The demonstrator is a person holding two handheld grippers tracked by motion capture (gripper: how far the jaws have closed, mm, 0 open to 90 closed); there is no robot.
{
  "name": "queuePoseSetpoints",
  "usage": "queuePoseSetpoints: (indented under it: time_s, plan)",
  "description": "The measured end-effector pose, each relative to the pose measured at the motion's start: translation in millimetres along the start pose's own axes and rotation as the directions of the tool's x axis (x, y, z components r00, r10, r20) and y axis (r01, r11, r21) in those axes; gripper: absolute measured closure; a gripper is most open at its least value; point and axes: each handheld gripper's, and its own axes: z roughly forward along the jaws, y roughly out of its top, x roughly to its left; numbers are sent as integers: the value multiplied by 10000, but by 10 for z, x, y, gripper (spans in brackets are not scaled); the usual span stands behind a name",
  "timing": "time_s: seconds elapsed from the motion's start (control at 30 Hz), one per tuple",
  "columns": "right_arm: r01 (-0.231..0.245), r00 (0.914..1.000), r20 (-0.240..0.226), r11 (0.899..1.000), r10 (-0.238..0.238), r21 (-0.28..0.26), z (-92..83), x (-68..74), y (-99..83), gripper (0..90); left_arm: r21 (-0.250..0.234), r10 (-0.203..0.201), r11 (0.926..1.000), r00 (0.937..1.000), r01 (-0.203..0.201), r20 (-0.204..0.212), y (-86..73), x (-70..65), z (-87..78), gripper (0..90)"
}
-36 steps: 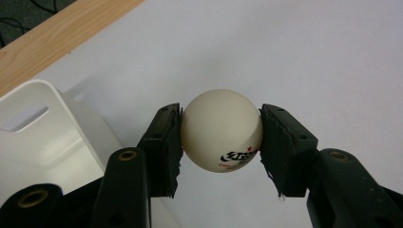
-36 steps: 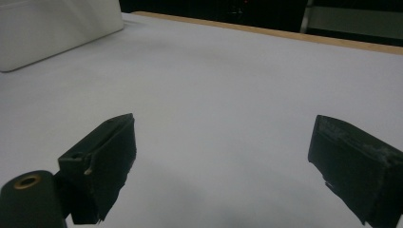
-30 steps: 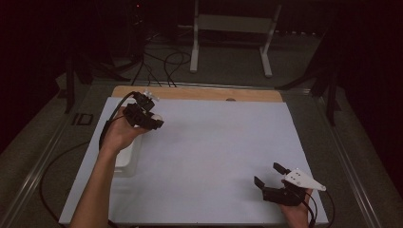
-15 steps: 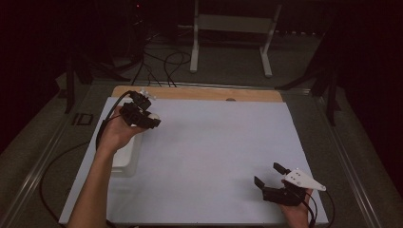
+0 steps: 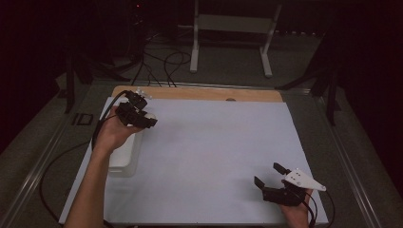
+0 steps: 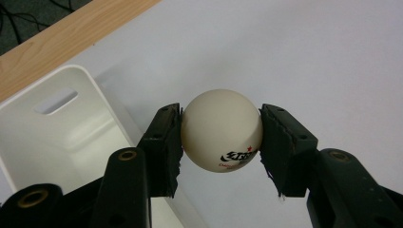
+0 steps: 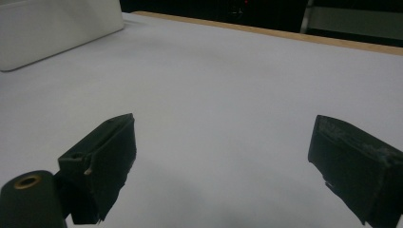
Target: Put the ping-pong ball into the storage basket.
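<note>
L claw [image 6: 221, 142]: clenched on ball [image 6: 221, 129], held above desk [image 5: 214, 142] just beside bin [image 6: 57, 137] rim.
R claw [image 5: 272, 178]: released, empty, near desk corner, well apart from ball.
Done: ball picked up.
Left: prob. carry over bin, drop in; not yet over opening.
Bin: looks empty where visible.

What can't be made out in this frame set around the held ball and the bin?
- Ball: printed logo too small to read, partly turned away, left gripper view.
- White bin: inside hidden by the left hand in the high view; cut off by the frame edge in the left gripper view.
- Right gripper: its body is cut off in its own view.
</note>
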Motion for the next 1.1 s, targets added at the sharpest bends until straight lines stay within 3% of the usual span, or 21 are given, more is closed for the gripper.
queuePoseSetpoints:
  time_s: [1.1]
  plan:
    - [-61, 10000, -35, 10000, 61, 18, 5, -3, -4, 84, 234, -208, 9995, 9998, 209, -47, -93, 98, -22, 513]
